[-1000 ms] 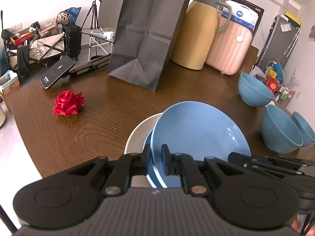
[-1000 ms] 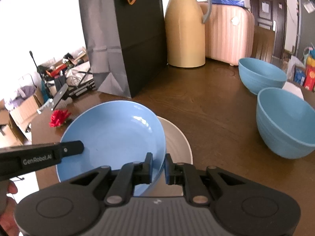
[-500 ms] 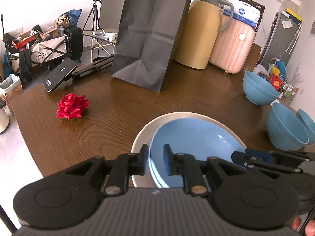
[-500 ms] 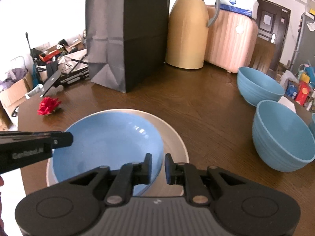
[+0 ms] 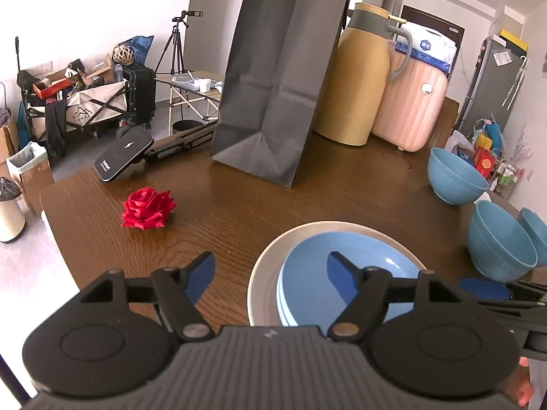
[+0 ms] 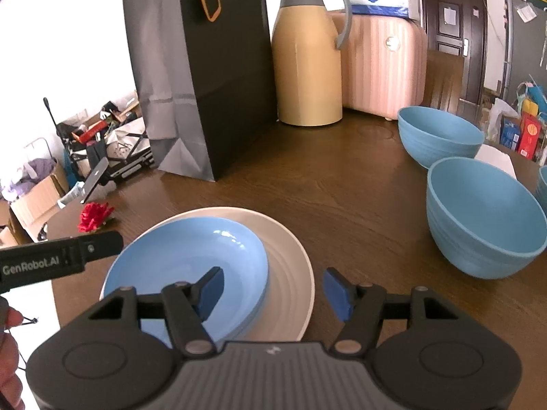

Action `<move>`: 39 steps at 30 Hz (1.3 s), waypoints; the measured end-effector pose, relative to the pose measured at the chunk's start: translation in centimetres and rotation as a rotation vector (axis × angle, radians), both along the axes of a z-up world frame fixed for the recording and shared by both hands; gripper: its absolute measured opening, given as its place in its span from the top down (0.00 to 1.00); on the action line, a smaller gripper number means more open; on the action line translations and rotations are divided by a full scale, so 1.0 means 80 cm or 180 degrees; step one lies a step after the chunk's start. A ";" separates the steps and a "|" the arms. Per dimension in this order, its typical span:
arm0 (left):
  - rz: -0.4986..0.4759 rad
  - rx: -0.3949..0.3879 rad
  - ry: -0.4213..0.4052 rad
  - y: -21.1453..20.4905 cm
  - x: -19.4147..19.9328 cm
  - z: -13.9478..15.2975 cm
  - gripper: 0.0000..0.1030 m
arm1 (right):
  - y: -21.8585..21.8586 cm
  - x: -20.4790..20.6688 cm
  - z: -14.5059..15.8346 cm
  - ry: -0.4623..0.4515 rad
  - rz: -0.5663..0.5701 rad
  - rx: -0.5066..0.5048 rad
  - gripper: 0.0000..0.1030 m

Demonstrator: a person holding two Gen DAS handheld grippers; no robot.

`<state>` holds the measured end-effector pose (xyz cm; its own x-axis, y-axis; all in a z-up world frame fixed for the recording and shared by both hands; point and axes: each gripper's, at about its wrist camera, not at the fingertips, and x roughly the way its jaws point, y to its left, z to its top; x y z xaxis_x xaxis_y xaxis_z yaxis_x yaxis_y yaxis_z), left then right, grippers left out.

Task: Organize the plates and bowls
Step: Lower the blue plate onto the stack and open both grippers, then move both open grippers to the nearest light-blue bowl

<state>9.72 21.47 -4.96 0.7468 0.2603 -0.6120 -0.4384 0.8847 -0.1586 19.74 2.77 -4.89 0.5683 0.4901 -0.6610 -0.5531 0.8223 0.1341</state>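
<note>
White walls [image 5: 102, 7], dark door [image 6: 451, 34], cluttered cart [image 5: 85, 102]

Daylight floods in from the left, so strong that the far wall [image 5: 85, 10] and the floor [image 5: 27, 273] wash out to near white. The dark wood surface [image 5: 239, 205] takes a soft sheen beyond the bag [image 5: 273, 85], whose near face stays in shade. A small bright glint sits on the blue plate [image 6: 225, 235], and the rose [image 5: 148, 208] throws a short, soft shadow. Everything in the middle is sharp. Toward the rims the fisheye bends straight lines, the door [image 6: 451, 24] leans, and the corners go black. The clutter by the wall looks slightly hazy.
</note>
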 end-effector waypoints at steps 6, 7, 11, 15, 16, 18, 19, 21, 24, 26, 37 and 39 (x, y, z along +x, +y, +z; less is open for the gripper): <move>-0.0013 0.0006 -0.0033 -0.005 -0.006 0.007 0.00 | -0.008 -0.004 0.006 0.0024 -0.0040 0.0063 0.10; -0.0013 0.0010 -0.0045 -0.007 -0.008 0.008 0.00 | -0.010 -0.005 0.008 0.0012 -0.0056 0.0065 0.08; -0.0048 -0.0002 -0.0031 -0.010 -0.010 0.014 0.00 | -0.022 -0.010 0.016 -0.0004 -0.0125 0.0095 0.00; -0.0042 0.0017 -0.0049 -0.017 -0.016 0.019 0.00 | -0.040 -0.021 0.024 -0.0056 -0.0196 0.0139 0.00; -0.0044 0.0015 -0.0052 -0.018 -0.016 0.020 0.00 | -0.045 -0.023 0.026 -0.0066 -0.0213 0.0145 0.00; -0.0056 0.0010 -0.0056 -0.023 -0.018 0.024 0.00 | -0.053 -0.025 0.029 -0.0083 -0.0248 0.0141 0.00; -0.0064 0.0015 -0.0058 -0.026 -0.018 0.026 0.00 | -0.059 -0.026 0.030 -0.0087 -0.0272 0.0140 0.00; -0.0080 0.0027 -0.0068 -0.032 -0.020 0.030 0.00 | -0.068 -0.029 0.032 -0.0092 -0.0311 0.0144 0.00; -0.0112 0.0051 -0.0077 -0.043 -0.021 0.035 0.00 | -0.085 -0.032 0.035 -0.0108 -0.0386 0.0165 0.00; -0.0132 0.0063 -0.0080 -0.051 -0.022 0.038 0.00 | -0.095 -0.033 0.038 -0.0109 -0.0440 0.0180 0.00; -0.0289 0.0133 -0.0068 -0.099 -0.006 0.053 0.00 | -0.156 -0.036 0.055 -0.0200 -0.0686 0.0236 0.00; -0.0317 0.0139 -0.0063 -0.105 -0.001 0.056 0.00 | -0.167 -0.033 0.057 -0.0207 -0.0739 0.0235 0.00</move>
